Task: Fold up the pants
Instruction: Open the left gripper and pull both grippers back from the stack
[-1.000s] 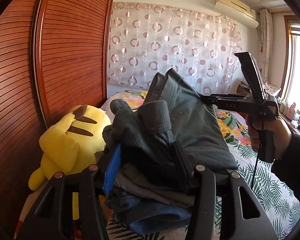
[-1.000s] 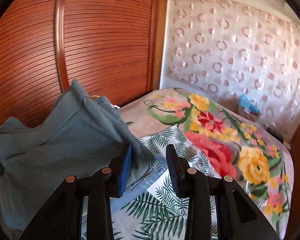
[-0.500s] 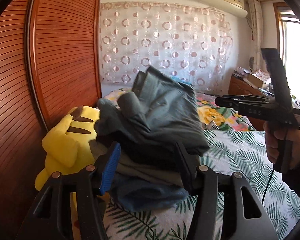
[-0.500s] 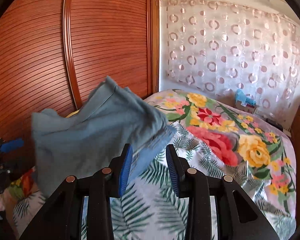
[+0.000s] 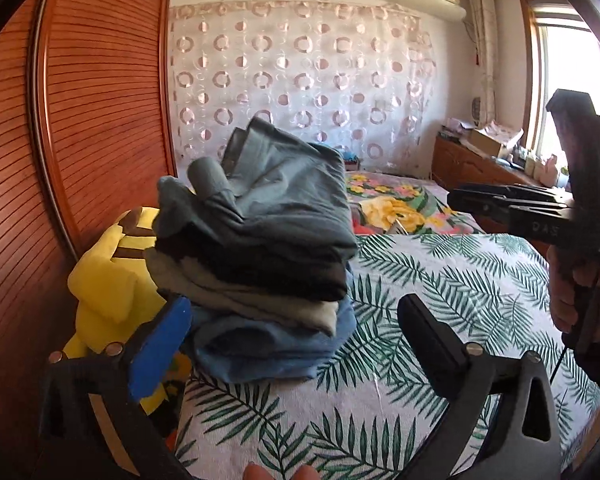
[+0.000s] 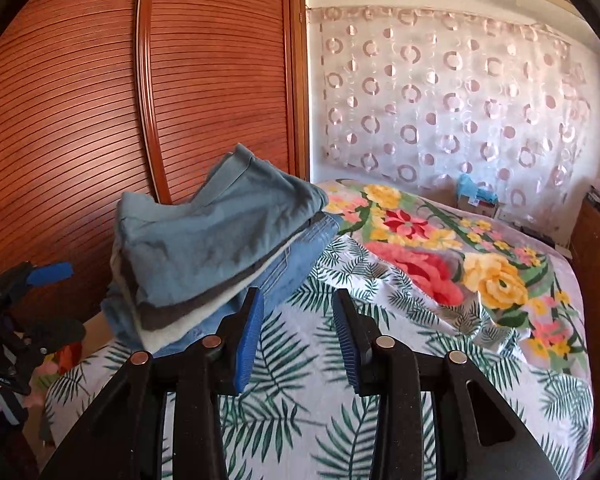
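Note:
A stack of folded pants (image 5: pixel 260 248) rests on the near-left corner of the bed, with grey-blue pants on top and blue jeans at the bottom. The stack (image 6: pixel 204 248) also shows in the right wrist view. My left gripper (image 5: pixel 294 304) stands just in front of it. Its jaws are opening wide and neither pad touches the cloth. From the right wrist view, the left gripper (image 6: pixel 56 300) sits at the left edge. My right gripper (image 6: pixel 298 300) hovers over the leaf-print sheet (image 6: pixel 300 400), right of the stack. Its jaws are opening with nothing between them. A hand holds the right gripper (image 5: pixel 460 198).
A yellow plush toy (image 5: pixel 112 280) leans between the stack and the slatted wooden wardrobe door (image 5: pixel 80 120). A flowered blanket (image 6: pixel 440 248) covers the far half of the bed. A wooden dresser (image 5: pixel 480 164) stands by the window, and a circle-pattern curtain (image 5: pixel 300 80) hangs behind.
My left jaws have let go of the stack and spread wide, backing off a little. The right gripper has drawn away to the right, off the top pants.

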The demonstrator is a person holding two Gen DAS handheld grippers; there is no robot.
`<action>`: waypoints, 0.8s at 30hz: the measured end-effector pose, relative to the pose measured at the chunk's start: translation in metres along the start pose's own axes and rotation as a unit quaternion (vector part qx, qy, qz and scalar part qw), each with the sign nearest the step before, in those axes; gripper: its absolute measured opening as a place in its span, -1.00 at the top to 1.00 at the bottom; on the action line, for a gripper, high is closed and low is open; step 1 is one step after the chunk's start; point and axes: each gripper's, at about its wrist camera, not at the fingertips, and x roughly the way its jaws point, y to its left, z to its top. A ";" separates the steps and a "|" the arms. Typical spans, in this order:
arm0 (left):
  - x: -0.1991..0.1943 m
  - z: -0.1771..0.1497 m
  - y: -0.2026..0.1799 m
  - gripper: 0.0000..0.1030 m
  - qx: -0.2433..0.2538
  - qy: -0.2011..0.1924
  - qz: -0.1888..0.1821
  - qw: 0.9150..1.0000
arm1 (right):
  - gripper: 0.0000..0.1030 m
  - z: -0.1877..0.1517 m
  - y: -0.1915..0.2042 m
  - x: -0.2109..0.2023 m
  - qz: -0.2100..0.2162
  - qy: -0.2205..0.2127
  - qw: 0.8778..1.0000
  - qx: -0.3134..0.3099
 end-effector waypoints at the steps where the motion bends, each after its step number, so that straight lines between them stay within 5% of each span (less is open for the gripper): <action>1: -0.002 -0.001 -0.001 -0.99 0.001 -0.002 0.000 1.000 | 0.08 -0.003 0.001 -0.003 -0.002 -0.001 1.000 0.001; 10: -0.011 -0.011 -0.018 -0.99 0.004 -0.001 -0.026 1.000 | -0.38 -0.031 0.005 -0.034 -0.020 0.005 0.999 0.024; 24: -0.026 -0.029 -0.072 -0.99 0.031 0.011 -0.062 0.998 | -0.47 -0.076 0.016 -0.116 -0.079 0.001 0.994 0.080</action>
